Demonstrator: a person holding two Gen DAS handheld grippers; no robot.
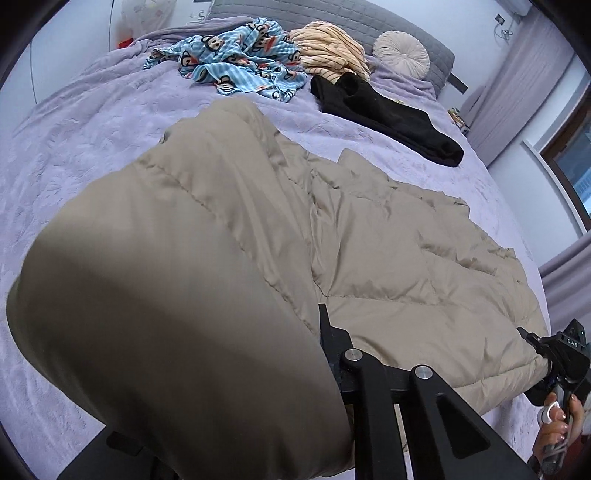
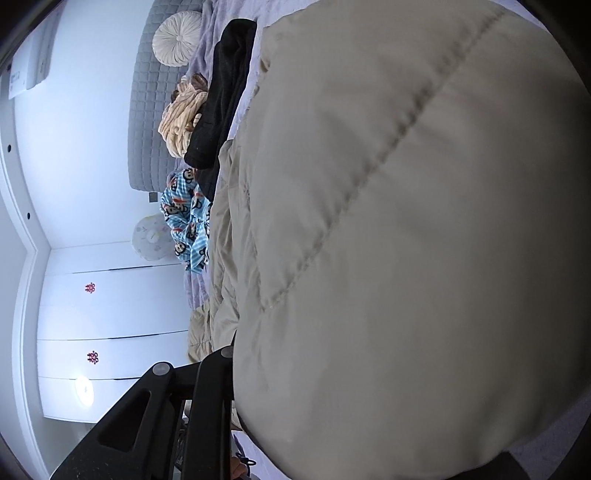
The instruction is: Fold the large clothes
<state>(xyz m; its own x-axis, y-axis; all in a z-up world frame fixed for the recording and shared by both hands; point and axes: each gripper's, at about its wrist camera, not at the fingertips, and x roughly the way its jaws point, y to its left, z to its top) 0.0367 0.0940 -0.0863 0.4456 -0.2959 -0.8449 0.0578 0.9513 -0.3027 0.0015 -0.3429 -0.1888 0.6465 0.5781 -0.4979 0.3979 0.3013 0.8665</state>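
A large beige quilted down jacket (image 1: 369, 236) lies spread on the lilac bedspread (image 1: 74, 147). My left gripper (image 1: 314, 354) is shut on a bulging fold of the jacket, which drapes over the near side and hides one finger. My right gripper (image 1: 543, 354) is shut on the jacket's right edge, with the hand below it. In the right wrist view, which is rolled sideways, the jacket (image 2: 406, 240) fills most of the frame and covers the right gripper (image 2: 236, 354), of which only one finger side shows.
Further up the bed lie a blue monkey-print garment (image 1: 240, 55), a cream striped garment (image 1: 328, 48), a black garment (image 1: 388, 114) and a round cushion (image 1: 400, 53) against the grey headboard (image 1: 280, 9). Curtains and a window (image 1: 569, 166) stand right.
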